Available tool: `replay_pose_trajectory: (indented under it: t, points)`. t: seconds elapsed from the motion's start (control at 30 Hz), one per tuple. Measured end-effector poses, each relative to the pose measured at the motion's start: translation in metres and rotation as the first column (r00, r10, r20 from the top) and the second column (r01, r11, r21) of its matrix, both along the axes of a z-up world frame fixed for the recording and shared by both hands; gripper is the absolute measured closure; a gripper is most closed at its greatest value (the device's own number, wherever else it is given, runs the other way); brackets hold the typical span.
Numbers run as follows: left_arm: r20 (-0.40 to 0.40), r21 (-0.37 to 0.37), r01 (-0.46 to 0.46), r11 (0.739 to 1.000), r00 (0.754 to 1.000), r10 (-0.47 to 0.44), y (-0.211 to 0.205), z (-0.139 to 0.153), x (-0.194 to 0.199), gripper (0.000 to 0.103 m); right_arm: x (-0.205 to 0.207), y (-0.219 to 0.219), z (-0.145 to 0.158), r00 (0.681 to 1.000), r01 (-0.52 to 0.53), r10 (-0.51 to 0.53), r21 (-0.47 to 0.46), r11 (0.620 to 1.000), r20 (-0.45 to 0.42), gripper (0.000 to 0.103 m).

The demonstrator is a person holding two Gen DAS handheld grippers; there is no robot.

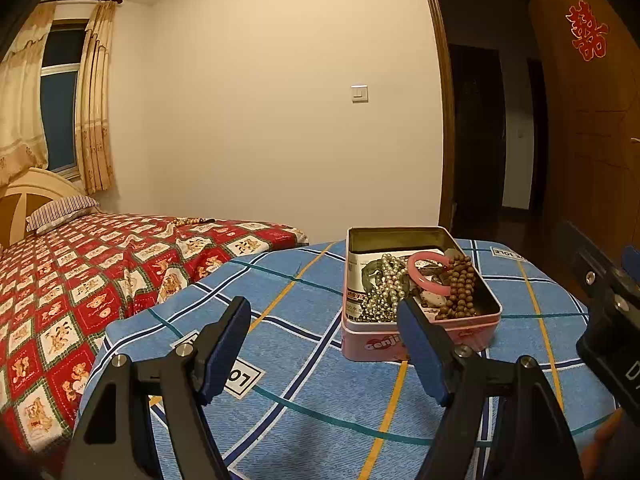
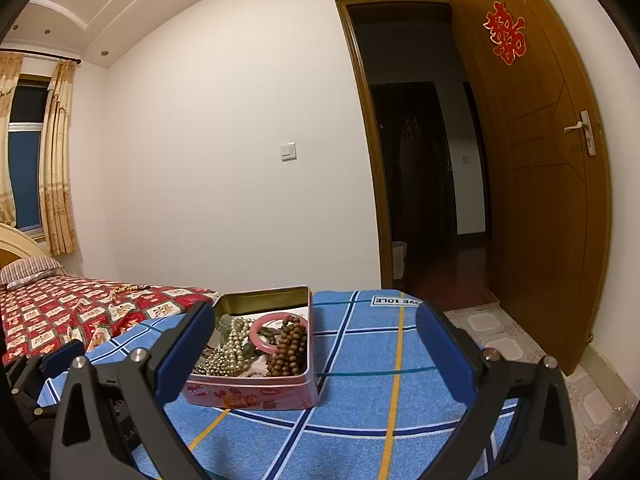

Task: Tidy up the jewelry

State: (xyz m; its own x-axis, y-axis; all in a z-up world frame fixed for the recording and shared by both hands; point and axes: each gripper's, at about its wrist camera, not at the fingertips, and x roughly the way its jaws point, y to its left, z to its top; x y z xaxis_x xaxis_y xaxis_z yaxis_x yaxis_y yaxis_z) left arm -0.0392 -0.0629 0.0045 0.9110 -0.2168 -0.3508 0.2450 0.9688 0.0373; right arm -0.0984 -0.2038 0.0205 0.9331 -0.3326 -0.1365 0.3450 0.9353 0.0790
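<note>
A pink open tin (image 1: 374,344) sits on the blue plaid cloth (image 1: 304,400). It holds a pearl necklace (image 1: 384,292), a pink bangle (image 1: 430,276) and brown wooden beads (image 1: 460,288). My left gripper (image 1: 324,356) is open and empty, just in front of the tin and to its left. In the right wrist view the tin (image 2: 256,394) lies between the fingers toward the left one, with pearls (image 2: 232,348), bangle (image 2: 262,338) and wooden beads (image 2: 290,346) inside. My right gripper (image 2: 316,356) is open and empty. A beaded string (image 1: 192,221) lies far off on the red bed.
A bed with a red patterned cover (image 1: 80,280) stands to the left, with a striped pillow (image 1: 60,210). An open wooden door (image 2: 540,184) and a dark doorway (image 2: 420,180) are at the right. Tiled floor (image 2: 560,360) lies beyond the cloth's right edge.
</note>
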Motion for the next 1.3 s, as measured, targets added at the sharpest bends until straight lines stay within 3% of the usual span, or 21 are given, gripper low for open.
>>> replay_pose_trajectory:
  t: [1.3]
  points:
    - [0.005,-0.002,0.004,1.0,1.0,-0.004,-0.003,0.0016,-0.0008,0.028,-0.0021,-0.0014,0.001,1.0,0.007,-0.007,0.009,1.0,-0.01,0.0]
